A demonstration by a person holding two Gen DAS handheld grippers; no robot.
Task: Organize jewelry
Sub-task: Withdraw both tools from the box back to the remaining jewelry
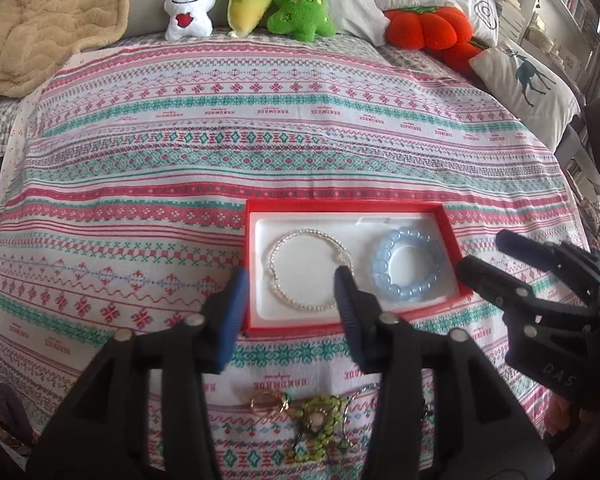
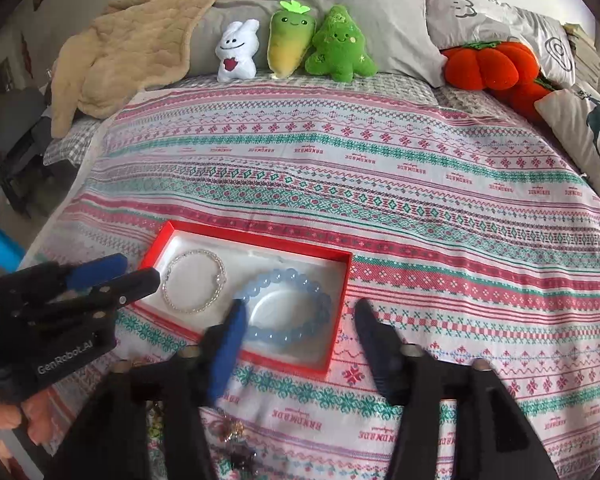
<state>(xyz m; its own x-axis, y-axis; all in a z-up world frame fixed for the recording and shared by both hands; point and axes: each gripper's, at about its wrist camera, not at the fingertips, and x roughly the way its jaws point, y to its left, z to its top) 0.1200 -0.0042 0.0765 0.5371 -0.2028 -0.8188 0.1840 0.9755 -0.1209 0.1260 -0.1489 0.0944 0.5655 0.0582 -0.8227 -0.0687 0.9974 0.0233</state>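
A red box (image 1: 252,322) (image 2: 340,308) with a white lining lies on the patterned bedspread. In it lie a clear beaded bracelet (image 1: 278,294) (image 2: 172,304) on the left and a blue beaded bracelet (image 1: 416,290) (image 2: 296,338) on the right. My left gripper (image 1: 290,292) (image 2: 134,272) is open and empty above the box's near left part. My right gripper (image 2: 298,316) (image 1: 486,252) is open and empty, straddling the box's right end. Loose jewelry (image 1: 312,420) (image 2: 228,428), green and gold pieces, lies on the bedspread near me, partly hidden by the fingers.
Plush toys (image 1: 256,0) (image 2: 292,44), red pumpkin cushions (image 1: 428,28) (image 2: 492,64), pillows and a beige blanket (image 1: 40,24) line the far edge of the bed. A purple hair tie (image 1: 10,412) lies at the near left.
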